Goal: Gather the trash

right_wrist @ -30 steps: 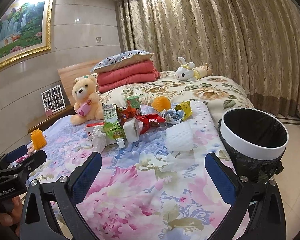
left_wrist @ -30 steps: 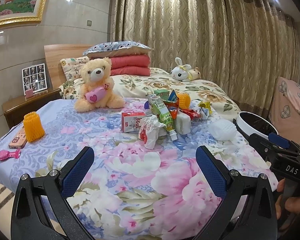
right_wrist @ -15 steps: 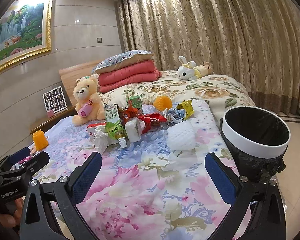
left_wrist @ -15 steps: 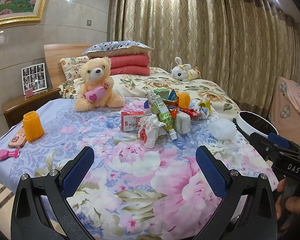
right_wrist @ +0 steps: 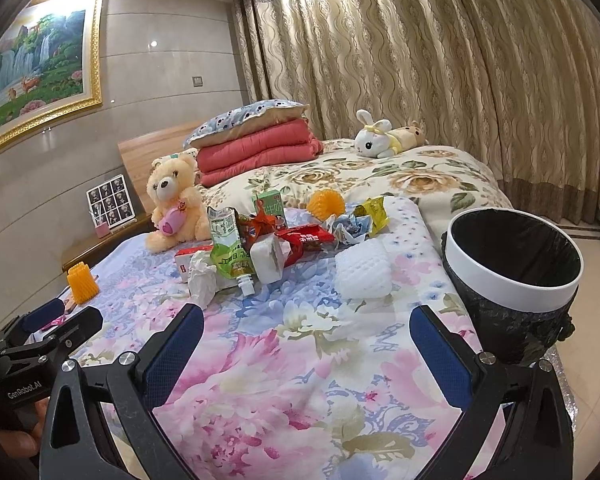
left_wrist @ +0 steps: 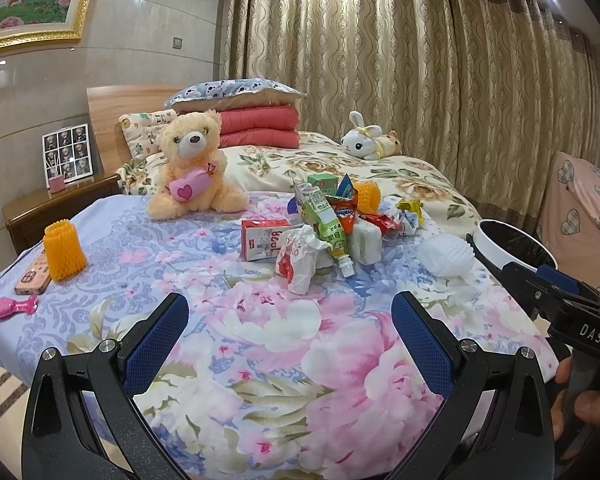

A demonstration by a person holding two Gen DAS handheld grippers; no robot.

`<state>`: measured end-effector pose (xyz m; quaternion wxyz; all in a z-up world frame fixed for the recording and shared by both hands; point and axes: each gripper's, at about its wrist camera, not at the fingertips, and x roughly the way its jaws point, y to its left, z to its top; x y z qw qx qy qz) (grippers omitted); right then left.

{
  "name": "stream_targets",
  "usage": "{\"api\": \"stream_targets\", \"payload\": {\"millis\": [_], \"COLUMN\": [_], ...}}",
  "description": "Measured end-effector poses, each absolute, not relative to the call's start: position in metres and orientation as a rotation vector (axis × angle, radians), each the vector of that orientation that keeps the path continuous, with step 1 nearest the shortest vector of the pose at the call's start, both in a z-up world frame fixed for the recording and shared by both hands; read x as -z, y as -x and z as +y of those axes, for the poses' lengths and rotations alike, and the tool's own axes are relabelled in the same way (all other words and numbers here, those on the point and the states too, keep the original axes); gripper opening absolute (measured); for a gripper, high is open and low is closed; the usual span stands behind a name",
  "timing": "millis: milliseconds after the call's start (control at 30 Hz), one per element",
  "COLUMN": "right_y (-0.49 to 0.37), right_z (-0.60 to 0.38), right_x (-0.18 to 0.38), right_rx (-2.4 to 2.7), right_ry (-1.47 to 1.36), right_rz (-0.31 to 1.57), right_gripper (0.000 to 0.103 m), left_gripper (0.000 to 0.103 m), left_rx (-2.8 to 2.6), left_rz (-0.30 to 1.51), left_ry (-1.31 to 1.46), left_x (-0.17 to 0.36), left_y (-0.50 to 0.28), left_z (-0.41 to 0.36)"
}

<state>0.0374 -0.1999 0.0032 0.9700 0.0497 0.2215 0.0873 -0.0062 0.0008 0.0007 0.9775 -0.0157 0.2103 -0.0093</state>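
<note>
A heap of trash lies mid-bed on the floral cover: a green drink pouch (left_wrist: pixel 323 222) (right_wrist: pixel 230 254), a red-and-white carton (left_wrist: pixel 262 238), a crumpled white wrapper (left_wrist: pixel 300 262) (right_wrist: pixel 202 278), a white foam block (right_wrist: pixel 266 262), red wrappers (right_wrist: pixel 306 240) and a white foam net (left_wrist: pixel 444 256) (right_wrist: pixel 364 272). A bin (right_wrist: pixel 514 264) with a white rim and black liner stands at the bed's right side. My left gripper (left_wrist: pixel 290 320) is open and empty, short of the heap. My right gripper (right_wrist: pixel 306 334) is open and empty too, left of the bin.
A teddy bear (left_wrist: pixel 192 168) sits behind the heap, a plush rabbit (right_wrist: pixel 374 134) farther back. An orange foam net (left_wrist: pixel 63 254), a phone (left_wrist: pixel 32 278) and a pink toy (left_wrist: pixel 14 307) lie at the bed's left edge. A nightstand (left_wrist: pixel 60 204) stands left, curtains behind.
The right wrist view has shifted slightly, with the bin and heap a little lower and nearer. The left view is unchanged. Both grippers stay open.
</note>
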Motion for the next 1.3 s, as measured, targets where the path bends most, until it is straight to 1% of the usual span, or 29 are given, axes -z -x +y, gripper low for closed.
{"api": "stream_targets", "payload": {"millis": [467,933,1000,1067,1200,1300], "right_y": [-0.048,-0.094,-0.102,-0.111,-0.132,-0.145], "right_z": [-0.204,-0.226,-0.228,-0.231,-0.236,-0.240], "right_x": [0.002,0.013,0.016,0.018,0.023,0.027], "right_rx": [-0.165,-0.139,-0.136,-0.130,-0.118,-0.117], "right_ry": [-0.106,-0.150,-0.157,-0.165,-0.168,-0.172], "right_rz": [0.478,0.583,0.603,0.623,0.680,0.709], "right_gripper": [0.103,0.103,0.102,0.102,0.102,0.099], "left_gripper": [0.103,0.103,0.101,0.095,0.091,0.088], "left_rx": [0.039,0.034,0.028,0.027,0.026,0.026], "left_rz": [0.477,0.579,0.595,0.613,0.655,0.678], "left_ry": [0.044,0.041,0.042,0.045,0.052,0.049], "left_x": [0.009,0.024,0.026,0.028,0.032,0.034], "left_y": [-0.011,-0.068,-0.078,-0.088,-0.110,-0.125], "left_z": [0.001,0.000,0.000,0.000,-0.001,-0.003]}}
